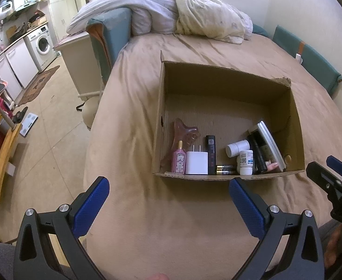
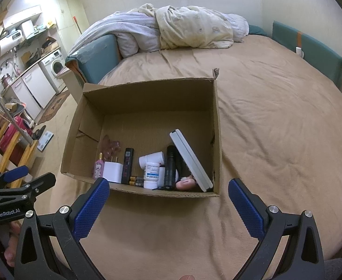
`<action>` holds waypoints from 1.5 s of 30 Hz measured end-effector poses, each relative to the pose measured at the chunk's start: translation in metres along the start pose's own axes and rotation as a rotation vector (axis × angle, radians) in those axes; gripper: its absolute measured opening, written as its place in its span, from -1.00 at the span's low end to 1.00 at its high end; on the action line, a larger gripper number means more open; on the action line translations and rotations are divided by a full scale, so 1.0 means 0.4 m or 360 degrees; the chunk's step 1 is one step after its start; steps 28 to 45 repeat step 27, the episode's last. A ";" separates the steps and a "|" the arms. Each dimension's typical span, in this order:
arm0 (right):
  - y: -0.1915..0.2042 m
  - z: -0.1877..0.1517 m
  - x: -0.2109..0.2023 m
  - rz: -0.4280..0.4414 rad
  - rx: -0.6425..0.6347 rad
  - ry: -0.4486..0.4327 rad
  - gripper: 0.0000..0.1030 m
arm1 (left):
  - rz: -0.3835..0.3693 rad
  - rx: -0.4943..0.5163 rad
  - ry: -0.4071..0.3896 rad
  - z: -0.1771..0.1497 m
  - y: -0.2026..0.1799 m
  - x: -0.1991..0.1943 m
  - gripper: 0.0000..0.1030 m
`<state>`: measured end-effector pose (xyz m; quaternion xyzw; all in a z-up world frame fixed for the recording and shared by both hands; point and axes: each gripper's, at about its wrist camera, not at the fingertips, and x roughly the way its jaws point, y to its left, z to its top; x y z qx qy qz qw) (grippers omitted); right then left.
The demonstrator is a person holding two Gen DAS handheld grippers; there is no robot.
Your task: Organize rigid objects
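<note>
The left hand-held gripper (image 1: 168, 200) is hanging over the near part of the bed (image 1: 194, 221) with its blue fingers (image 1: 91, 200) spread wide, holding nothing. The right hand-held gripper (image 2: 168, 200) is hovering just beside it, also wide open and empty, a little to the right of the same spot.

Just beyond both, a cardboard box (image 2: 217, 140) is sitting on the brown bed cover. The things are standing in a row against the near wall of the box: a pink perfume bottle (image 1: 179, 159), a white charger plug (image 1: 196, 163), a black tube (image 1: 210, 151), some batteries (image 1: 225, 169), two white pill bottles (image 1: 245, 161), a black flashlight (image 2: 171, 168) and a grey flat case (image 2: 190, 161) leaning against the right wall. A pink hair clip (image 1: 185, 131) is lying behind the perfume bottle.

Farther away, crumpled quilts (image 2: 182, 30) are lying at the head of the bed.
</note>
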<state>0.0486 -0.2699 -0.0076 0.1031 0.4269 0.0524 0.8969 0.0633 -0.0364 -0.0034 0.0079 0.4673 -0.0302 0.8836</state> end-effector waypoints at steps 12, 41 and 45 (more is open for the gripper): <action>0.002 -0.002 0.005 0.0005 -0.0003 0.0009 1.00 | -0.0004 0.0005 0.0013 0.003 -0.001 -0.001 0.99; 0.004 -0.003 0.000 0.0016 -0.0020 -0.0005 1.00 | -0.0040 -0.0037 0.0024 0.003 0.004 0.005 0.99; 0.004 -0.003 0.000 0.0016 -0.0020 -0.0005 1.00 | -0.0040 -0.0037 0.0024 0.003 0.004 0.005 0.99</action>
